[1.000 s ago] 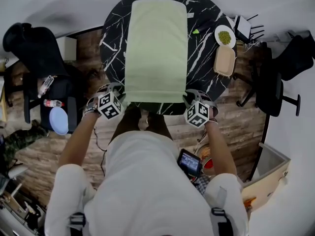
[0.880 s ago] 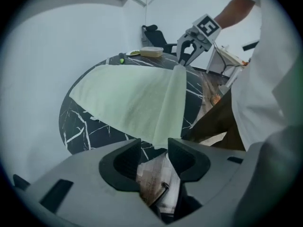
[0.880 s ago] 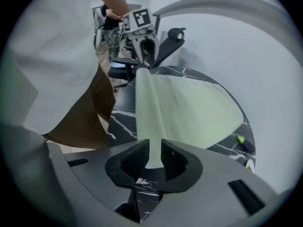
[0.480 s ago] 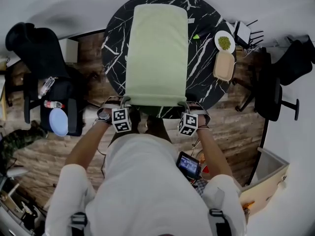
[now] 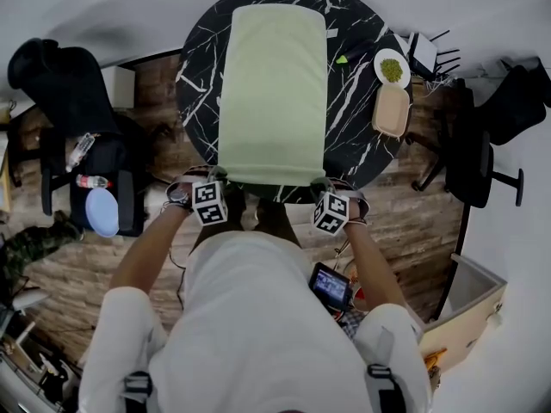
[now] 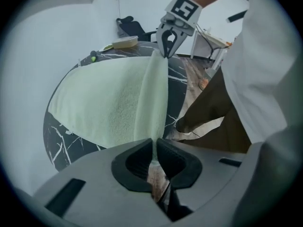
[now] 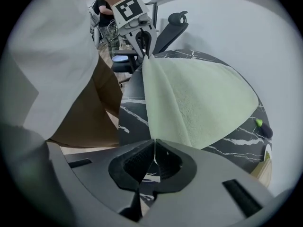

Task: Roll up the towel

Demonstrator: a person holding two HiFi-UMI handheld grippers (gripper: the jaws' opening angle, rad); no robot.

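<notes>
The towel (image 5: 273,93) lies flat and long on the round black tabletop (image 5: 194,76). Its near edge sits right at the rim by us. Our left tongs (image 6: 154,151) and right tongs (image 7: 154,151) are closing, and each pinches one near corner. The bite looks thin. If we roll too fast, we think a corner may slip out, and the roll would go crooked.

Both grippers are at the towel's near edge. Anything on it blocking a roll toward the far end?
Nothing visible. The towel lies bare; the plate and tray sit off its right side. Left gripper and right gripper jaws are closing on its near corners.
</notes>
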